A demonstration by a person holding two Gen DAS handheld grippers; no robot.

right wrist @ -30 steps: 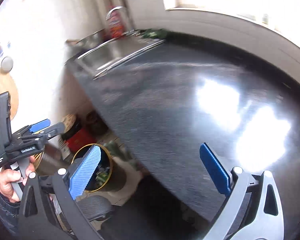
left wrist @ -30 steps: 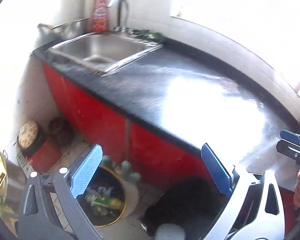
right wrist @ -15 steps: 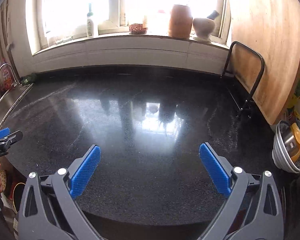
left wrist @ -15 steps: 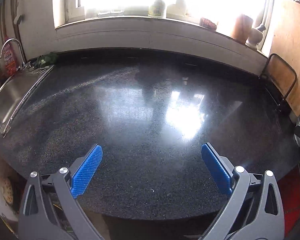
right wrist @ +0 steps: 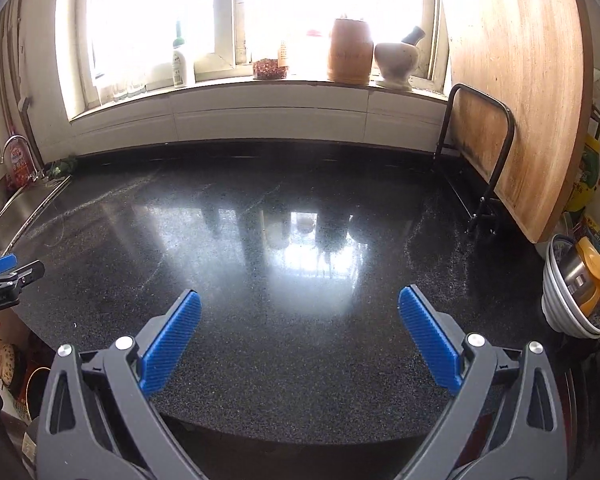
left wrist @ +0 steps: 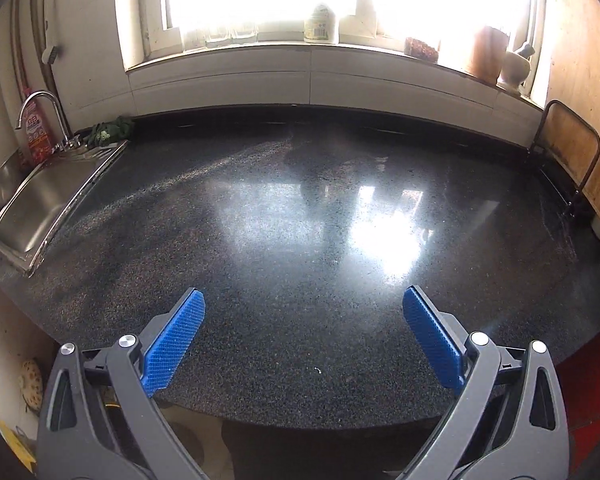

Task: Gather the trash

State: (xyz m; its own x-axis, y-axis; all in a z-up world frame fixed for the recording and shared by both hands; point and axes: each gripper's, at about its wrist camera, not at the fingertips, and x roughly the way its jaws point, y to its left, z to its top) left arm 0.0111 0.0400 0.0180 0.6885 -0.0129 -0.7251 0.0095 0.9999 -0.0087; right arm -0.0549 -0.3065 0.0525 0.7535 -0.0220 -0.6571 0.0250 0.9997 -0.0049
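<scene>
My left gripper [left wrist: 303, 300] is open and empty, held over the near edge of the black stone countertop [left wrist: 300, 220]. My right gripper [right wrist: 299, 299] is open and empty over the same countertop [right wrist: 300, 240]. The left gripper also shows at the left edge of the right wrist view [right wrist: 4, 272], held by a hand. I see no trash on the countertop. A sliver of the yellow-rimmed trash bin [right wrist: 30, 384] shows on the floor at lower left; its contents are hidden.
A steel sink [left wrist: 40, 204] with a tap and a red bottle sits at the left end. Jars, a bottle and a mortar stand on the windowsill [right wrist: 348, 52]. A large wooden board [right wrist: 516, 100] leans in a metal rack at right. Stacked bowls [right wrist: 576, 296] sit far right.
Both grippers swung up and right from the floor bin and sink corner to face the countertop and window. Since half a second ago the views barely shifted. Both stayed open.
</scene>
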